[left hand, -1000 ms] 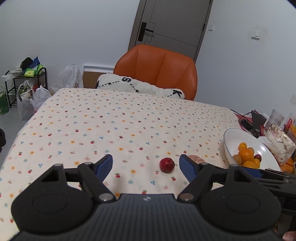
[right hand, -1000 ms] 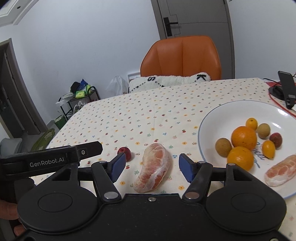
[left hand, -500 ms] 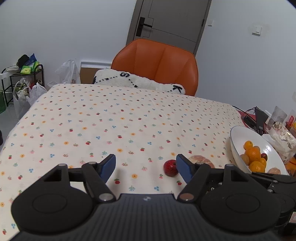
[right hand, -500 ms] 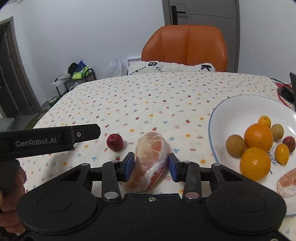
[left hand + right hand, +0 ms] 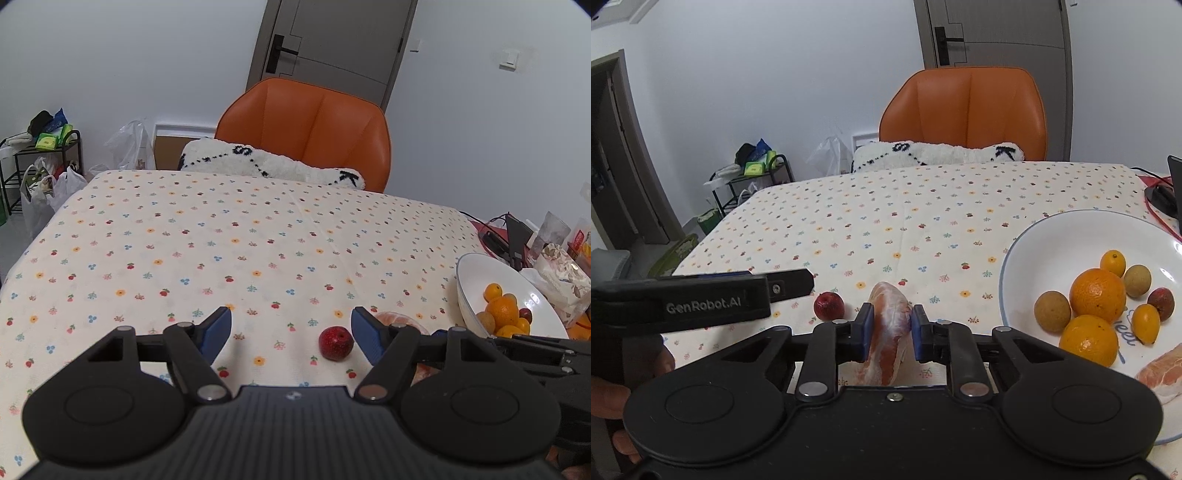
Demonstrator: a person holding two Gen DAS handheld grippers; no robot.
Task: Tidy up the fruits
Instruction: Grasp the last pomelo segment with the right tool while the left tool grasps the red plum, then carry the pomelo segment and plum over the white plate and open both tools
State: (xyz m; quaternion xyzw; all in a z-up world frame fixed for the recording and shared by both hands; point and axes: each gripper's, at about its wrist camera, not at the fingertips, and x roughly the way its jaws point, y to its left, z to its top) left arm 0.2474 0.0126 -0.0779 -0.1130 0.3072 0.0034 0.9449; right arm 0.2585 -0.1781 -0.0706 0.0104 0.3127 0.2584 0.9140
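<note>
My right gripper (image 5: 889,334) is shut on a peeled pink pomelo segment (image 5: 889,325), pinching it at its middle just above the floral tablecloth. A small red fruit (image 5: 829,305) lies on the cloth to its left; in the left wrist view that red fruit (image 5: 335,342) sits just inside the right finger of my left gripper (image 5: 291,334), which is open and holds nothing. The pomelo segment (image 5: 400,318) peeks out behind that finger. A white plate (image 5: 1071,236) on the right holds oranges (image 5: 1097,295), small yellow and brown fruits and another pomelo piece (image 5: 1160,369).
An orange chair (image 5: 306,129) with a white fluffy cushion (image 5: 269,166) stands at the table's far side. Cables, a phone stand and snack packets (image 5: 561,269) crowd the right edge behind the white plate (image 5: 469,277). A black rack (image 5: 750,177) with bags stands on the floor at left.
My right gripper closed from wide open onto the pomelo segment and narrowed further, squeezing it. The left gripper stayed open and drifted slightly, the red fruit now closer to its right finger.
</note>
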